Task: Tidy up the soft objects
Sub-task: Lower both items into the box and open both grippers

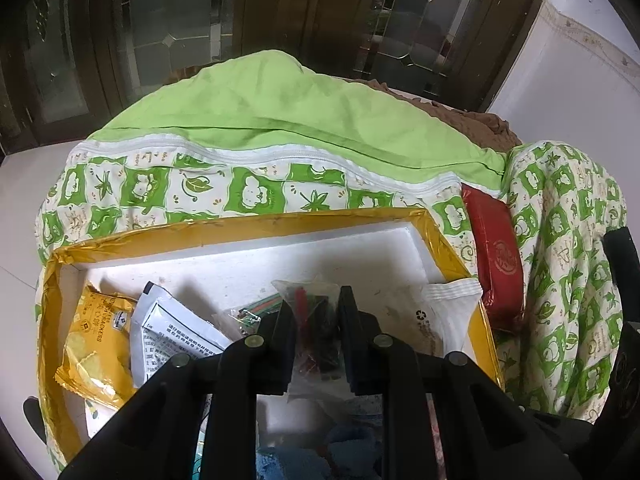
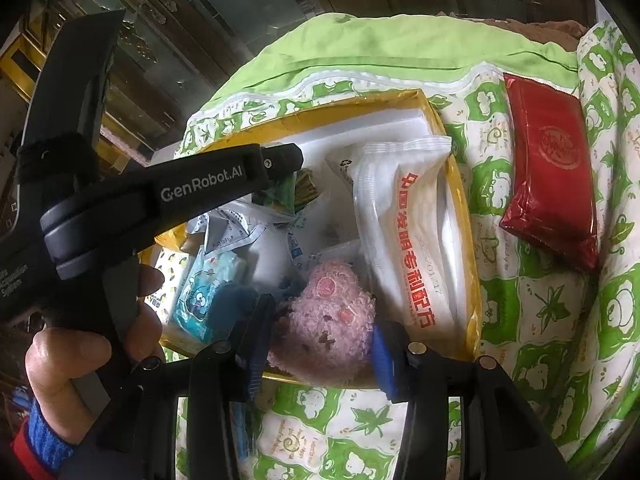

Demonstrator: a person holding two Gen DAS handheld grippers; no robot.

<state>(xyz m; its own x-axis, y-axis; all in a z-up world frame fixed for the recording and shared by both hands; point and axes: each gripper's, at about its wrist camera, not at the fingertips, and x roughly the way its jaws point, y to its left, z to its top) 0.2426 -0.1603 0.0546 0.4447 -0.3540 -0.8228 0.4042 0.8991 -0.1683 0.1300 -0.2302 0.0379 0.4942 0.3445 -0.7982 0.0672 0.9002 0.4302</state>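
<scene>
Soft packets and a plush toy filled the gold-rimmed box (image 2: 466, 216), which sat on a green-and-white printed quilt (image 2: 532, 320) so that everything loose could be gathered in one place. The left gripper (image 1: 316, 320) held a clear plastic bag (image 1: 310, 300) of small dark and red pieces, its jaws narrowed onto the bag's middle over the box interior, apparently either setting it down among the other packets or lifting it out; which one could not be told. The right gripper (image 2: 316, 340) had the pink plush toy (image 2: 328, 320) between its jaws at the near edge of the box, the blue pads (image 2: 382, 356) touching or nearly touching the fur, though a firm squeeze could not be confirmed.

A white sealed pack with red print (image 2: 412, 248) lay along the right side of the box, likely laid flat to save room. A yellow snack packet (image 1: 96, 344) and a white printed sachet (image 1: 172, 336) lay at the left. A red packet (image 2: 548, 168) rested outside on the quilt, to the right, seemingly yet to be sorted.

Much was hidden: the left gripper's body covered the near part of the box in its own view, and a blue cartoon-print pack (image 2: 208, 296) was partly cut off behind the other tool. The clear bag's contents were too small to identify.
</scene>
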